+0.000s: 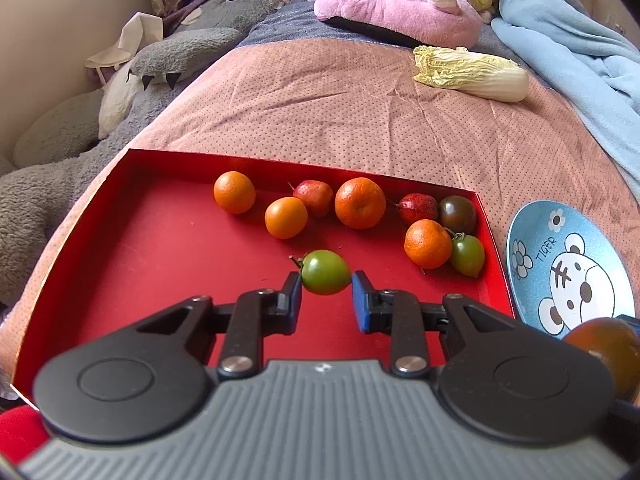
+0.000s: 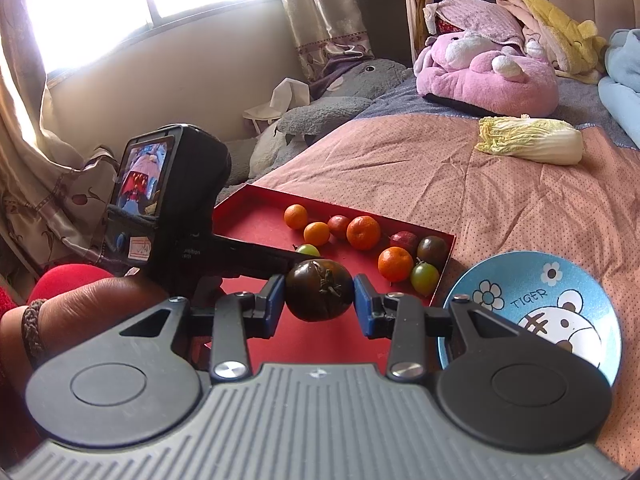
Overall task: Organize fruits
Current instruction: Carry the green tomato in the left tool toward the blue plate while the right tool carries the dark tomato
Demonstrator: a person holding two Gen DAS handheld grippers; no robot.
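Left wrist view: the left tongs [image 1: 326, 290] clench a smooth, glossy green tomato [image 1: 325, 272] between blue pads, low over the matte red tray [image 1: 160, 248]. 4 dimpled tangerines, 2 red fruits and 2 more tomatoes lie along its far wall. Right tongs [image 2: 319, 300] grip a dark, ribbed tomato [image 2: 319, 295], beside the shiny blue tiger bowl [image 2: 532, 308], partly hidden. The crinkled napa cabbage [image 1: 472, 73] lies on the dotted bedspread [image 1: 320, 108], possibly quilted.
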